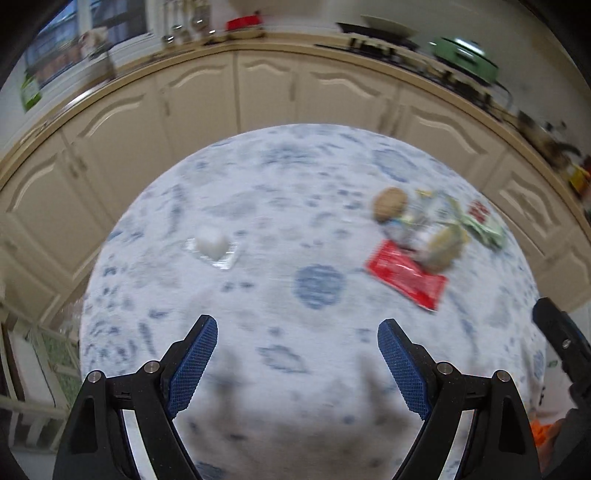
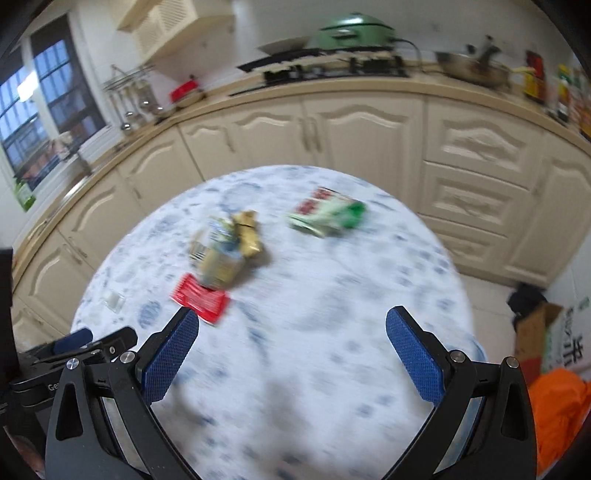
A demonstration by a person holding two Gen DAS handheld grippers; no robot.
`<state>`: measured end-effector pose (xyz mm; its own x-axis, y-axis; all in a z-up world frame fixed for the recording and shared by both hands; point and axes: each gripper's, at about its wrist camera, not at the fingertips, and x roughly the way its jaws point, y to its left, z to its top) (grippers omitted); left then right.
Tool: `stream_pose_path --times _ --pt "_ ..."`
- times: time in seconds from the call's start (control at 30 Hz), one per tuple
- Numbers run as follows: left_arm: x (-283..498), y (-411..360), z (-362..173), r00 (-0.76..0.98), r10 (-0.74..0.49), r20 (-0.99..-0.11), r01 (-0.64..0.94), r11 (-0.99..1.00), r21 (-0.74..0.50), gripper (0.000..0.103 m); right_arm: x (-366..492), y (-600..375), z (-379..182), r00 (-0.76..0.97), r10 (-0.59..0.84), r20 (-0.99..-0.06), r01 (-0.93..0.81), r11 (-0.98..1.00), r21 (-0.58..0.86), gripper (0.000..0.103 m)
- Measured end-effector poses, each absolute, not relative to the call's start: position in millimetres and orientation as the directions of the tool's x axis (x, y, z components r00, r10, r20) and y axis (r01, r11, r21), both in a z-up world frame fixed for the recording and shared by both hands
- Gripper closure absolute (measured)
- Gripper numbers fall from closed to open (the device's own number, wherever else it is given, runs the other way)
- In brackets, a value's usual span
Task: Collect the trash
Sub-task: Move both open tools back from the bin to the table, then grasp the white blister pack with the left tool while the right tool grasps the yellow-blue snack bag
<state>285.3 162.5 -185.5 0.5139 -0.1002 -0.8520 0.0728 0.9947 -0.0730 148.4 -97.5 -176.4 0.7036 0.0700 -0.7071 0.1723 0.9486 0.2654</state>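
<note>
A round table [image 1: 258, 192] with a blue-patterned white cloth carries scattered trash. A red wrapper [image 1: 406, 275] [image 2: 201, 298] lies flat beside a heap of crumpled gold and clear packaging [image 1: 432, 236] [image 2: 227, 247]. A green-and-red packet [image 1: 484, 221] [image 2: 327, 214] lies further off. A small white lump on clear plastic [image 1: 212, 245] [image 2: 113, 300] sits apart at the left. My left gripper [image 1: 297, 330] hangs open over the near cloth, holding nothing. My right gripper [image 2: 291, 321] is open too, empty, just near of the red wrapper. Both views are motion-blurred.
Cream kitchen cabinets [image 2: 332, 136] curve behind the table, with a green pot [image 2: 351, 31] and cookware on the counter. An orange bag [image 2: 557, 410] and a cardboard box [image 2: 543, 332] stand on the floor at the right. The other gripper's body [image 2: 70, 350] shows at the left.
</note>
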Motion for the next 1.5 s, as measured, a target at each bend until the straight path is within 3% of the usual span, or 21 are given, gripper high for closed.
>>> stream_pose_path --times 0.17,0.4,0.47,0.5,0.6,0.8,0.9,0.97,1.03,1.27,1.33,1.4,1.5 --pt "301.0 202.6 -187.7 0.514 -0.088 -0.853 -0.003 0.995 -0.104 0.017 189.2 -66.5 -182.4 0.681 0.132 -0.720 0.101 0.957 0.271 0.005" --pt "318.7 235.1 -199.0 0.506 -0.107 -0.856 -0.055 0.986 -0.156 0.017 240.7 -41.1 -214.4 0.594 0.144 -0.791 0.106 0.961 0.255 0.025" --pt "329.6 233.5 -207.8 0.501 -0.112 -0.858 -0.056 0.985 -0.161 0.017 252.5 -40.9 -222.9 0.578 0.141 -0.803 0.131 0.956 0.262 0.033" --pt "332.5 235.1 -209.2 0.499 -0.110 -0.860 -0.058 0.985 -0.160 0.017 256.8 -42.2 -225.7 0.576 0.138 -0.806 0.143 0.953 0.266 0.045" --pt "345.0 236.5 -219.8 0.491 -0.104 -0.865 -0.070 0.985 -0.158 0.017 258.5 -47.3 -229.2 0.592 0.179 -0.786 0.162 0.929 0.333 0.064" --pt "364.3 238.8 -233.5 0.497 -0.109 -0.861 -0.096 0.979 -0.179 0.014 242.9 -47.3 -218.5 0.631 0.221 -0.744 0.111 0.923 0.368 0.069" --pt "374.0 239.1 -236.2 0.512 -0.105 -0.853 -0.104 0.978 -0.183 0.013 237.8 -39.9 -212.4 0.631 0.205 -0.748 0.076 0.943 0.323 0.069" --pt "378.4 237.6 -236.8 0.538 -0.102 -0.837 -0.094 0.979 -0.180 0.021 238.9 -34.9 -212.6 0.618 0.201 -0.760 0.056 0.953 0.298 0.069" --pt "379.5 234.8 -237.6 0.567 -0.081 -0.820 -0.082 0.985 -0.154 0.062 242.5 -32.9 -213.6 0.620 0.194 -0.761 0.048 0.958 0.283 0.068" --pt "377.0 236.5 -240.8 0.569 -0.117 -0.814 -0.050 0.983 -0.176 0.065 269.9 -39.7 -219.8 0.613 0.175 -0.771 0.068 0.960 0.272 0.055" --pt "374.5 238.8 -238.8 0.561 -0.149 -0.815 -0.033 0.979 -0.201 0.065 277.1 -42.4 -222.5 0.609 0.186 -0.771 0.073 0.955 0.288 0.034" --pt "370.6 239.0 -237.0 0.556 -0.167 -0.814 -0.019 0.977 -0.214 0.065 282.4 -39.5 -224.1 0.601 0.189 -0.777 0.070 0.955 0.287 0.025" --pt "363.3 239.6 -232.8 0.560 -0.175 -0.810 -0.008 0.976 -0.216 0.065 284.9 -28.3 -222.4 0.595 0.228 -0.771 0.018 0.955 0.296 0.024"
